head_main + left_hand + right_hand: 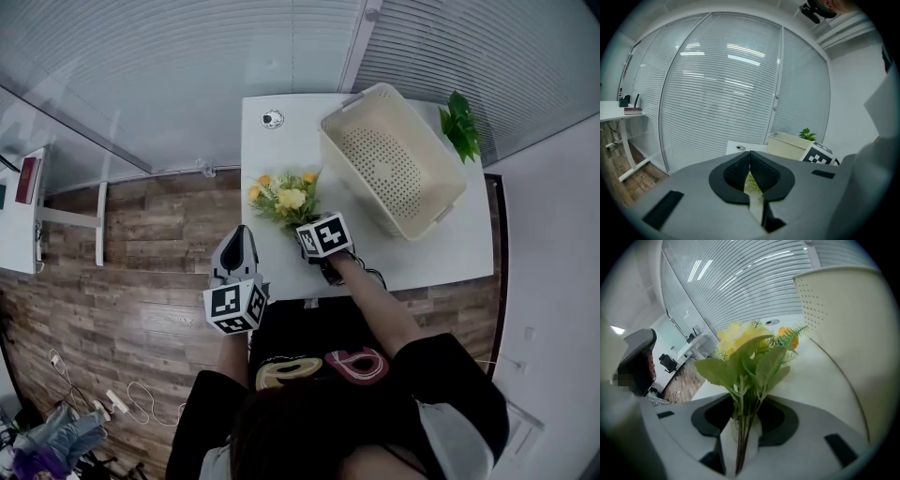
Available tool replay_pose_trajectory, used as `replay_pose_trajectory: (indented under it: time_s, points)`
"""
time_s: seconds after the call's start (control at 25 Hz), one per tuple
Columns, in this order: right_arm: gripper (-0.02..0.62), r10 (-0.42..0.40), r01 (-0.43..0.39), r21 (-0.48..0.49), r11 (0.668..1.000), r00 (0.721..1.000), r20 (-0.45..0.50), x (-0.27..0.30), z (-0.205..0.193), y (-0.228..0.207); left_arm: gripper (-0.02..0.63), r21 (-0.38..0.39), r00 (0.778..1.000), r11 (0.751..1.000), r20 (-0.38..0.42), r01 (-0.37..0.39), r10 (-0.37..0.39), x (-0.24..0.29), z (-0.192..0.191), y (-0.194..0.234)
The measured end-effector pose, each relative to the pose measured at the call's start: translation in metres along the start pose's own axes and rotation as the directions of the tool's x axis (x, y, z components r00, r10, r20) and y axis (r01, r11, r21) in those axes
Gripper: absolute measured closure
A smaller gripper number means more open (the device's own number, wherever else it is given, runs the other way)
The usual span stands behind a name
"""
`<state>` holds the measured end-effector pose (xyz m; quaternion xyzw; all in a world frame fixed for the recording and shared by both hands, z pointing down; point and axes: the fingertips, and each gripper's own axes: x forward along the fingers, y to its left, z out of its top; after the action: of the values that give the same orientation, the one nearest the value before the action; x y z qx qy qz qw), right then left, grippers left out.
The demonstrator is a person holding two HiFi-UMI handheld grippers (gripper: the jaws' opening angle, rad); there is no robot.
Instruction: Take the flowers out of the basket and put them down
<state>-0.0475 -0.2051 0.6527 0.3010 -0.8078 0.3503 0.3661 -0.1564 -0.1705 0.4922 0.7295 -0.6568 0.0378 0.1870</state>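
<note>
Though thin-stemmed, leafy yellow flowers (284, 199) beside perforated cream basket (394, 159).

The head view looks steeply down from above the person. From well off it takes in the whole desk (281, 141), basket (394, 164), flowers (286, 197), left gripper (241, 234) and right gripper (305, 234). The left gripper view sits low, off the desk's near edge, and faces roughly level across it toward the blinds (722, 93), with the basket (787, 142) and plant (807, 135) far beyond. The right gripper view rides just above the desk (820, 376), very near the flowers (750, 357), and faces along the basket's wall (843, 310). All three views share the basket. The right gripper view also catches the left gripper (642, 348).
</note>
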Motion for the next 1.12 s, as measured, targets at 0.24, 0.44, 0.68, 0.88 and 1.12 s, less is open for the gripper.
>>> replay_pose_trajectory:
  time_s: [0.24,0.44,0.68,0.88,1.12]
  points:
    - [0.347,0.055,-0.055,-0.015,0.998,0.998,0.005,-0.005,-0.003,0.006,0.589,-0.008,1.000,1.000,-0.007,0.008,-0.008,0.005,-0.002,-0.003]
    - [0.302,0.083,-0.082,-0.019,0.996,0.996,0.019,-0.013,-0.005,0.007,0.589,-0.010,1.000,1.000,-0.009,0.015,-0.015,0.009,-0.004,-0.007]
    - [0.293,0.090,-0.089,-0.028,0.996,0.995,0.035,-0.030,-0.006,0.003,0.589,-0.007,1.000,1.000,-0.009,0.027,-0.027,0.013,-0.004,-0.015]
    - [0.281,0.086,-0.085,-0.021,0.996,0.994,0.074,-0.048,-0.007,-0.003,0.588,-0.008,0.999,0.999,-0.011,0.035,-0.035,0.015,-0.006,-0.022]
    - [0.279,0.126,-0.121,-0.044,0.992,0.981,0.150,-0.075,0.003,0.002,0.588,-0.004,0.998,0.999,-0.007,0.054,-0.054,0.017,-0.006,-0.034]
